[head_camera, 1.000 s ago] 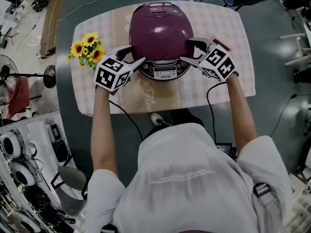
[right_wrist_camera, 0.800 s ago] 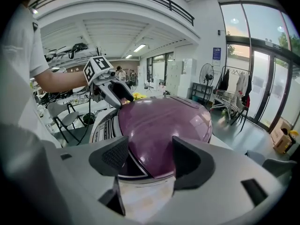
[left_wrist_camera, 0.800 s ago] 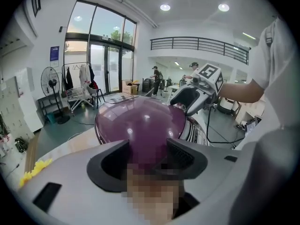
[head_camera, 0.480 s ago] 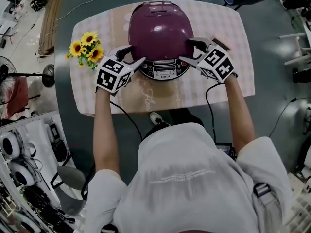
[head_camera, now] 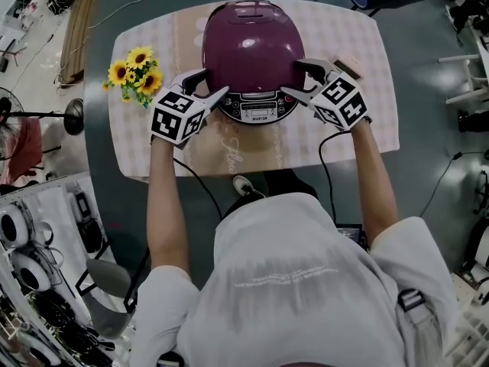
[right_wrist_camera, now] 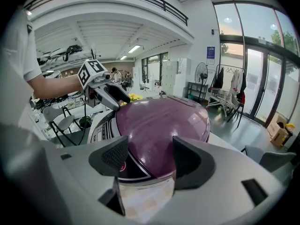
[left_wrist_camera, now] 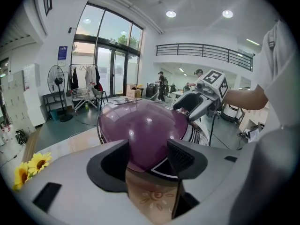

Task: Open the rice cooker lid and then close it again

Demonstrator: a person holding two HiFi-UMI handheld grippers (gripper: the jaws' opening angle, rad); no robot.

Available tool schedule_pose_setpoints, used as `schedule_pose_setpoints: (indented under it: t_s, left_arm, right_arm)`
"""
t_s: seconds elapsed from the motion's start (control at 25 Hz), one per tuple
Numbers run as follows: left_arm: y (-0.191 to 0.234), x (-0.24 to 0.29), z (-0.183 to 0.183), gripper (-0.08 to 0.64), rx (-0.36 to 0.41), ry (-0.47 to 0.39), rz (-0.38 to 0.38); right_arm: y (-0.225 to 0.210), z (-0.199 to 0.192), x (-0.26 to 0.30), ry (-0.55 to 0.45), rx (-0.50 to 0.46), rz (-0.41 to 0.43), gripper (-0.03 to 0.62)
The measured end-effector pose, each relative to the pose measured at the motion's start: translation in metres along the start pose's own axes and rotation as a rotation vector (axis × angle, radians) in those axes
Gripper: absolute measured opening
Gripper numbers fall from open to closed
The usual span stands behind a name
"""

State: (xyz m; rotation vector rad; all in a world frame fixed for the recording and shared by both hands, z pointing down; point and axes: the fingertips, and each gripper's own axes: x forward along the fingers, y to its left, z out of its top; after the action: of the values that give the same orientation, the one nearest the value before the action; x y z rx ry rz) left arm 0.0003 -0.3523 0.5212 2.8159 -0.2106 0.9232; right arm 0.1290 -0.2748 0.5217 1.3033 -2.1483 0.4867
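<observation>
Left gripper (head_camera: 210, 85) and right gripper (head_camera: 296, 78) hovering open beside cooker (head_camera: 258, 110); lopsided push likely sliding it, lid (head_camera: 252, 46) not unlatching.

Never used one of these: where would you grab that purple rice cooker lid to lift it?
Probably the front edge of the lid, just above the control panel, coming from the person's side. Its dome is smooth, with nothing to pinch, and the hinge seems to sit at the back.

The round, glossy purple rice cooker (head_camera: 253, 67) stood upright toward the desk's (head_camera: 359, 67) twelve o'clock edge, domed lid (left_wrist_camera: 140, 130) shut, control panel (head_camera: 257, 110) facing six o'clock.
</observation>
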Motion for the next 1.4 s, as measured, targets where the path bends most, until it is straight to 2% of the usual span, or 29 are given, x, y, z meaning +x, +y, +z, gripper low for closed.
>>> schedule_pose_setpoints:
  t_s: [0.12, 0.2, 0.28, 0.4, 0.44, 0.52, 0.6, 0.76, 0.88, 1.08, 1.4]
  left_arm:
    - [0.003, 0.001, 0.002, 0.251, -0.01, -0.022, -0.013]
    - [0.008, -0.001, 0.002, 0.217, -0.06, -0.064, 0.003]
    - [0.017, -0.01, -0.001, 0.216, -0.106, -0.113, 0.081]
    - [0.032, -0.035, 0.004, 0.216, -0.119, -0.214, 0.226]
    - [0.036, -0.045, 0.007, 0.203, -0.132, -0.25, 0.257]
    - [0.038, -0.066, 0.013, 0.128, -0.145, -0.309, 0.304]
    - [0.036, -0.087, 0.021, 0.105, -0.122, -0.345, 0.345]
    - [0.025, -0.124, 0.038, 0.026, -0.021, -0.393, 0.423]
    - [0.014, -0.149, 0.051, 0.015, 0.034, -0.421, 0.464]
    - [-0.011, -0.185, 0.074, 0.015, 0.079, -0.479, 0.459]
    - [-0.045, -0.213, 0.095, 0.015, 0.18, -0.516, 0.477]
  right_arm:
    - [-0.004, 0.001, 0.0, -0.048, 0.029, -0.014, 0.307]
    - [-0.008, 0.001, -0.001, -0.075, 0.07, -0.049, 0.272]
    - [-0.011, 0.003, -0.006, -0.099, 0.082, -0.11, 0.213]
    - [-0.015, 0.012, -0.023, -0.141, 0.052, -0.221, 0.181]
    - [-0.016, 0.015, -0.03, -0.154, 0.047, -0.254, 0.158]
    - [-0.019, 0.021, -0.046, -0.178, 0.044, -0.32, 0.096]
    - [-0.019, 0.028, -0.063, -0.201, 0.044, -0.376, 0.06]
    - [-0.013, 0.047, -0.093, -0.267, 0.052, -0.434, 0.044]
    - [-0.002, 0.061, -0.113, -0.302, 0.023, -0.464, 0.037]
    - [0.021, 0.08, -0.144, -0.355, -0.012, -0.493, 0.026]
    - [0.047, 0.113, -0.186, -0.42, -0.081, -0.556, 0.026]
